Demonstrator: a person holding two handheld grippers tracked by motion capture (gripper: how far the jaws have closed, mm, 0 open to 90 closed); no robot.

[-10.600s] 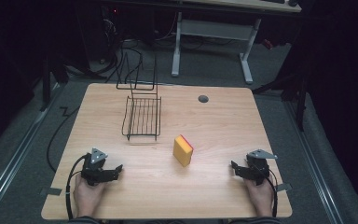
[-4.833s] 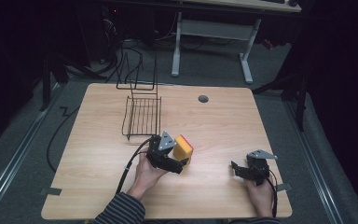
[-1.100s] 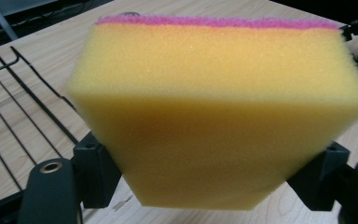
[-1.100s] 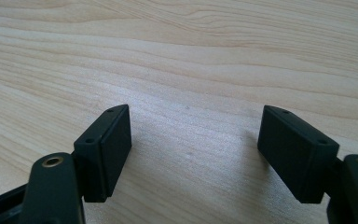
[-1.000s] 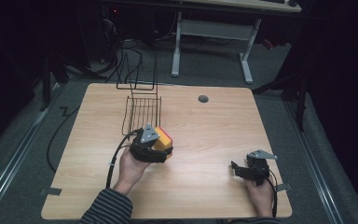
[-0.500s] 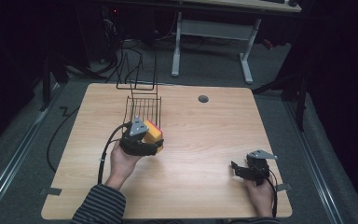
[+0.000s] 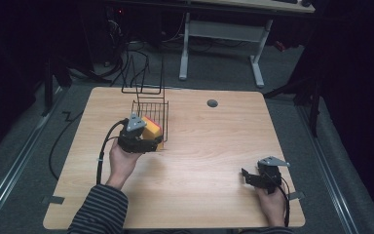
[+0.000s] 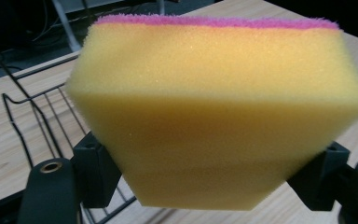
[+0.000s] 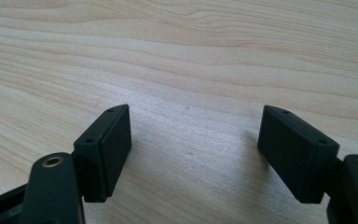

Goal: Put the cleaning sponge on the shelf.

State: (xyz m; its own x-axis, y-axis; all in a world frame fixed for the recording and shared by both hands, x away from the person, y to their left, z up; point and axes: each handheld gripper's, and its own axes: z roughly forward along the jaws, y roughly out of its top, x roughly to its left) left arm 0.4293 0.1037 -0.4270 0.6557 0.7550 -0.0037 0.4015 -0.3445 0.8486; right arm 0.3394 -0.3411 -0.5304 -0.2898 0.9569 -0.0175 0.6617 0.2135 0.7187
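We have carried the yellow sponge (image 7: 152,130) from the middle of the table up and left to the wire rack (image 7: 151,108), upper left of centre in the high view. Our left gripper (image 7: 148,142) stays clamped on it, the sponge now hanging at the rack's near edge, so we judge release into the rack comes next. Our right gripper (image 7: 253,178) rests lower right, jaws apart on bare table (image 9: 214,56).
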